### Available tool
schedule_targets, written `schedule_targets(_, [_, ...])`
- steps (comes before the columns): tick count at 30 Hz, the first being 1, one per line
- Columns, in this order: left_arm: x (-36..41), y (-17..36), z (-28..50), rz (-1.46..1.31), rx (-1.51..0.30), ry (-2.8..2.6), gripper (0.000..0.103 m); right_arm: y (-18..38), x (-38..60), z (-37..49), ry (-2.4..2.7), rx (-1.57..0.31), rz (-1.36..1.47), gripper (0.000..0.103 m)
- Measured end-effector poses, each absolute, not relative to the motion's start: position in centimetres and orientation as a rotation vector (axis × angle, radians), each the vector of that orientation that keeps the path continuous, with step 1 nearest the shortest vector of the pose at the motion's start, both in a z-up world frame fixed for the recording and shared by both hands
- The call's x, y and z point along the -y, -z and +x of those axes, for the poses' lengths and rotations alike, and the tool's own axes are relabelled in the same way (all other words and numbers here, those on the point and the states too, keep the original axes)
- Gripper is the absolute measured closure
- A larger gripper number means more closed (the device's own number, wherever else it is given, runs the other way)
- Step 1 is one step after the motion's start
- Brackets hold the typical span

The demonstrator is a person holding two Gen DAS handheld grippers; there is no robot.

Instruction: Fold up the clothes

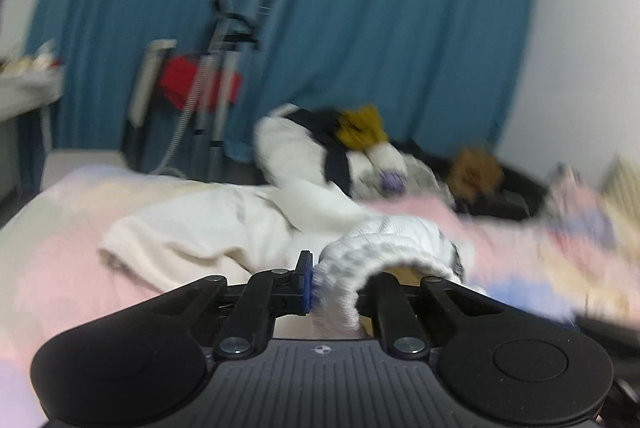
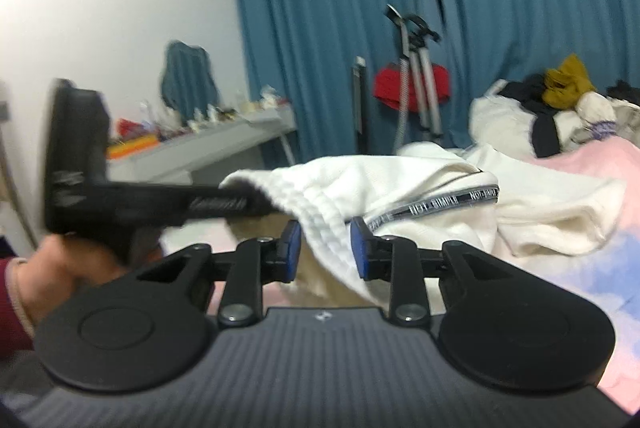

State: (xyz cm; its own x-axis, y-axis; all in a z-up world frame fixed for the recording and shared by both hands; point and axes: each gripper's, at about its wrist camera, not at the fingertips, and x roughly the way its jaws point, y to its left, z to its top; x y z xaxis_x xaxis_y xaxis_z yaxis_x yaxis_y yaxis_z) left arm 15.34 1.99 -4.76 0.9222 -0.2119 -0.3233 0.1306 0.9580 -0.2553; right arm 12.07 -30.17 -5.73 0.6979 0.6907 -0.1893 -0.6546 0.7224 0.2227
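We hold the white garment [image 2: 360, 184] on the near bed [image 2: 580, 268]; the left gripper [image 1: 340, 284] pinches its ribbed hem; the right gripper [image 2: 325, 248] stands narrowly open around it; we should lift evenly.

White ribbed garment [image 2: 360, 184], crumpled on pink bedspread, lettered black neck tape showing, ribbed hem lifted

Both wrist views look low across the bed [image 1: 72, 228], sharing the blue curtain [image 2: 320, 8].
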Motion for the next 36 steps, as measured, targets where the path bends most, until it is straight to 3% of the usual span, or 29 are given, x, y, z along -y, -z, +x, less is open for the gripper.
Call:
schedule_targets(2, [-4.3,4.0,15.1,-0.300,-0.333,0.134,0.091,5.3,30.4,10.9,-0.755,-0.233,0.169,0.039])
schedule_targets(5, [-8.1,2.7,14.8,-0.397,-0.300,0.084,0.091,5.2,30.5,9.7,-0.725,-0.217,0.203,0.023])
schedule_targets(14, [-17.7,2.5,15.7,-0.463,-0.359,-0.009,0.091,10.2,22.9,8.4,-0.788,-0.561,0.012,0.025])
schedule_targets(19, [-21.1,4.0,16.4,-0.505,-0.407,-0.043,0.090,13.3,19.0,8.8,-0.772,-0.662,-0.055,0.026])
schedule_targets(22, [-22.4,5.4,16.6,-0.549,-0.445,-0.059,0.087,14.6,20.1,10.5,-0.650,-0.706,0.071,0.026])
schedule_targets(25, [-22.9,6.8,16.9,-0.569,-0.497,-0.083,0.085,14.9,22.1,11.6,-0.603,-0.720,0.235,0.036])
schedule_targets(26, [-22.7,7.1,17.0,-0.556,-0.512,-0.092,0.084,15.0,22.6,11.8,-0.592,-0.723,0.274,0.053])
schedule_targets(29, [-22.3,8.0,17.0,-0.528,-0.556,-0.101,0.079,15.1,24.3,12.4,-0.558,-0.729,0.393,0.085])
schedule_targets(32, [-21.7,8.0,16.3,-0.513,-0.557,-0.106,0.077,13.2,24.8,11.1,-0.552,-0.654,0.396,0.089])
schedule_targets(34, [-21.4,7.7,15.7,-0.514,-0.560,-0.110,0.070,11.2,25.5,10.5,-0.550,-0.571,0.406,0.090])
schedule_targets(36, [-20.7,7.3,15.0,-0.505,-0.580,-0.104,0.057,8.9,26.0,10.2,-0.544,-0.482,0.412,0.091])
